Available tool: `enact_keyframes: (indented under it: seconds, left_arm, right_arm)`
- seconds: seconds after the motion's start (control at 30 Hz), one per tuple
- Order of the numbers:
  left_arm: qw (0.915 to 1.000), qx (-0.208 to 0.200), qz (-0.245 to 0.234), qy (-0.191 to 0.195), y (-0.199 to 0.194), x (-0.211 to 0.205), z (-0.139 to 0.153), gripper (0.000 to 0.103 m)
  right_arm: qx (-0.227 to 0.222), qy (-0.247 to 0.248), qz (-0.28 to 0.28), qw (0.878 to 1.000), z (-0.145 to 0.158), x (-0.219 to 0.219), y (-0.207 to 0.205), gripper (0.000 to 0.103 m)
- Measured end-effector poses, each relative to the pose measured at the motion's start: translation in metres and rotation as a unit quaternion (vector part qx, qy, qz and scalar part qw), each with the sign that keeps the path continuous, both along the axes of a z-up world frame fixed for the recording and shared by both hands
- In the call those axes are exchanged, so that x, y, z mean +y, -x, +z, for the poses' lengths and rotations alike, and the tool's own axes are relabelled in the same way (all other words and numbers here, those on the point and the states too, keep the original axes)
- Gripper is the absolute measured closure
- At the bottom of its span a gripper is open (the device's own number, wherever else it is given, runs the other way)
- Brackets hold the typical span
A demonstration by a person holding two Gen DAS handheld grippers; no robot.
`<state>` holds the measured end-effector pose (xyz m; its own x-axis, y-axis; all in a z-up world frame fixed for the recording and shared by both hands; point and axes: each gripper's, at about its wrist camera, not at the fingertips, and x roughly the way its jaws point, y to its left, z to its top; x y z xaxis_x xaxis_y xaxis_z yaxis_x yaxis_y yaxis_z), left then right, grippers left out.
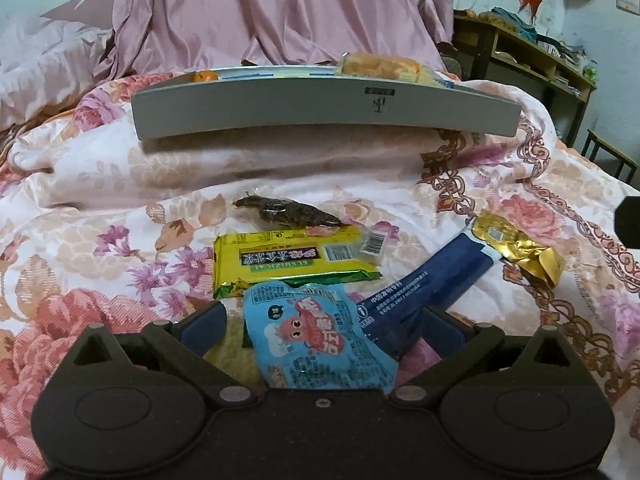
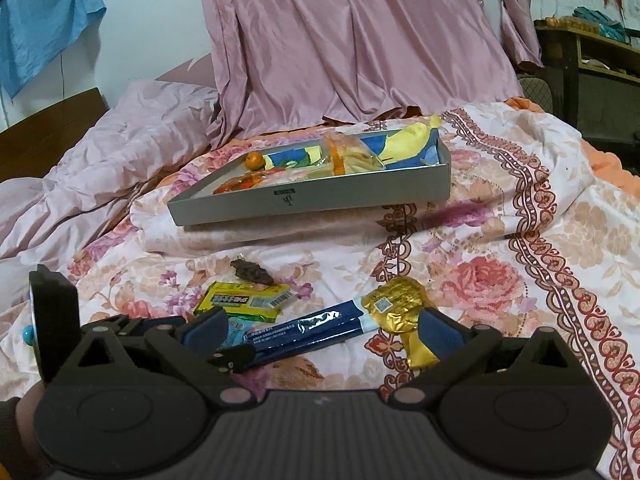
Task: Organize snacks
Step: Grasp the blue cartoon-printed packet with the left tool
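Nearest the left wrist camera, the left gripper (image 1: 320, 328) stands spread wide, its blue-padded fingers (image 1: 204, 322) on either side of a light blue packet (image 1: 316, 340) without pressing it. That packet is glossy crinkled film printed with a pink cartoon octopus and Chinese characters too warped to read. It overlaps a long dark blue pouch (image 1: 432, 280) with white print, which lies diagonally and meets a crumpled gold foil wrapper (image 1: 516, 246) at its far end. Just behind the blue packet lies a flat yellow-green packet (image 1: 288, 260), upside down to this camera, with a barcode and a green strip that seems to read "SUSHI". Beyond it sits a small dark snack in clear wrap (image 1: 288, 214).

Over on the right wrist view, the right gripper (image 2: 322, 330) is likewise released, with the blue pouch (image 2: 308, 330) and the gold wrapper (image 2: 400, 304) lying between its fingers, untouched.

All of these snacks rest on a soft quilt (image 1: 100, 248) with pink and peach flowers. Farther back, on a raised fold, stands a shallow grey box (image 1: 320, 114) with a small dark logo on its wall.

Only the right view looks down into the box (image 2: 320, 196): a small orange (image 2: 255, 160), a clear bag of pale pastries (image 2: 352, 156), a reddish packet and a yellow one on a blue lining. Pink satin drapes (image 2: 352, 40) hang behind.
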<state>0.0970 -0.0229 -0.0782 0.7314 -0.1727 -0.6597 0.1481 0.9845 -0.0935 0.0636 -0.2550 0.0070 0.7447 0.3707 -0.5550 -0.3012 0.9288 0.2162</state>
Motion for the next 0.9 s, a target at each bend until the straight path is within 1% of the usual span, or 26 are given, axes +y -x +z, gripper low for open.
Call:
enact_keyframes:
  seconds: [0.23,0.3,0.33,0.37,0.4,0.43,0.47,0.5,0.67,0.77,0.9]
  left_arm:
    - [0.9998,0.0,-0.013,-0.013,-0.006,-0.005,-0.007,0.002]
    - [0.9997,-0.01,-0.018,-0.011,-0.002,-0.004,-0.008,0.007]
    - [0.9997,-0.014,-0.017,-0.011,0.001,-0.003,-0.008,0.012]
    - [0.9997,-0.018,-0.013,-0.011,0.003,-0.002,-0.008,0.022]
    - [0.9997,-0.02,-0.011,-0.011,0.004,0.0,-0.008,0.028]
    - [0.9997,-0.017,-0.016,0.001,0.004,0.004,-0.007,0.034]
    - [0.9997,-0.01,-0.018,0.015,0.003,0.007,-0.007,0.047]
    - [0.9995,-0.005,-0.021,0.022,0.003,0.009,-0.007,0.047]
    - [0.9991,-0.005,-0.029,0.031,0.009,0.009,-0.005,0.057]
    - [0.9987,-0.011,-0.034,0.035,0.017,0.009,-0.002,0.06]
    - [0.9981,-0.021,-0.027,0.05,0.027,0.017,0.007,0.062]
  right_arm:
    - [0.001,-0.002,0.001,1.0,-0.002,0.001,0.0,0.0]
    - [0.001,-0.004,0.001,1.0,-0.001,0.001,0.001,0.0]
    - [0.0,-0.005,0.001,1.0,-0.001,0.0,0.001,0.0]
    - [-0.001,-0.005,0.001,1.0,-0.001,0.0,0.002,0.0]
    - [0.0,-0.005,0.001,1.0,-0.001,0.0,0.002,0.0]
    - [0.0,-0.005,0.001,1.0,-0.001,0.0,0.002,0.0]
    - [0.001,-0.006,0.001,1.0,-0.001,0.001,0.002,0.0]
    - [0.001,-0.006,0.002,1.0,-0.001,0.001,0.002,0.0]
    - [0.0,-0.007,0.001,1.0,0.0,0.001,0.004,0.0]
    - [0.001,-0.006,-0.001,1.0,0.0,0.001,0.003,0.0]
    - [0.003,-0.003,-0.001,1.0,-0.003,0.0,0.002,0.0]
